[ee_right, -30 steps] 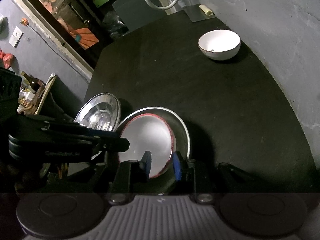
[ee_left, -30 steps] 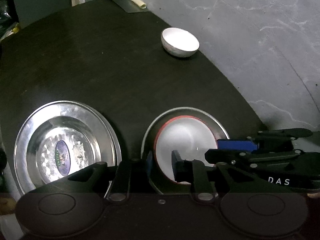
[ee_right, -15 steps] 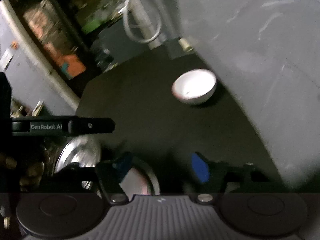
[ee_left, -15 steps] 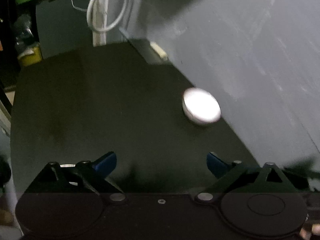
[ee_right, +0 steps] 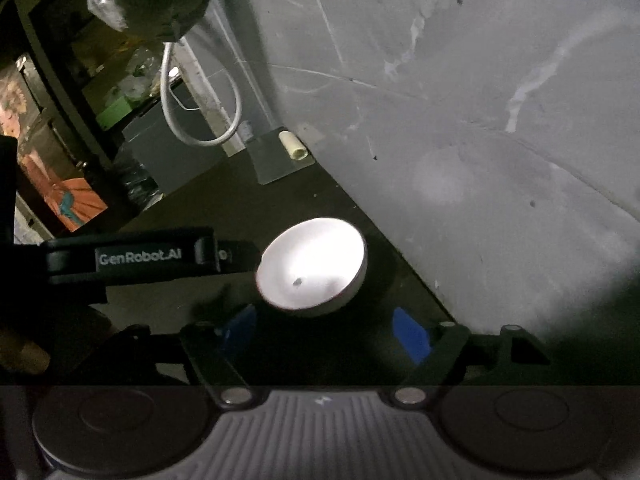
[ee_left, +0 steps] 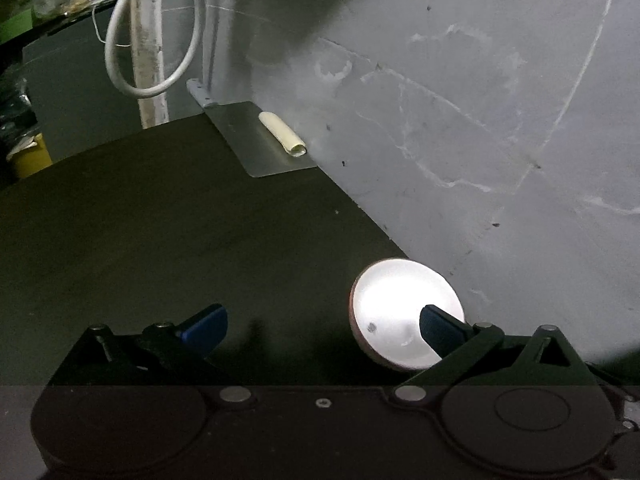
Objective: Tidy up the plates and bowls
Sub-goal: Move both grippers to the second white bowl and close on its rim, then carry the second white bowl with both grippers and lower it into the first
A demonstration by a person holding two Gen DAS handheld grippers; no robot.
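Observation:
A white bowl stands upright on the black table, close to the grey wall. My left gripper hangs just short of it with its jaws opening wide. Its right blue pad overlaps the bowl's near right side, and only bare table lies between the pads. In the right wrist view the same bowl lies just beyond my right gripper, which is open and empty, the bowl centred ahead of its gap. The left gripper's black finger reaches in from the left beside the bowl. The plates are out of view.
The grey wall runs along the table's right edge, right behind the bowl. A metal sheet with a cream roll lies at the far corner. A white cable loop hangs behind. A hand shows at the left.
Both grippers let go of the steel plate holding the red-rimmed white plate and opened wide. They moved forward to the white bowl, and the plates dropped out of view.

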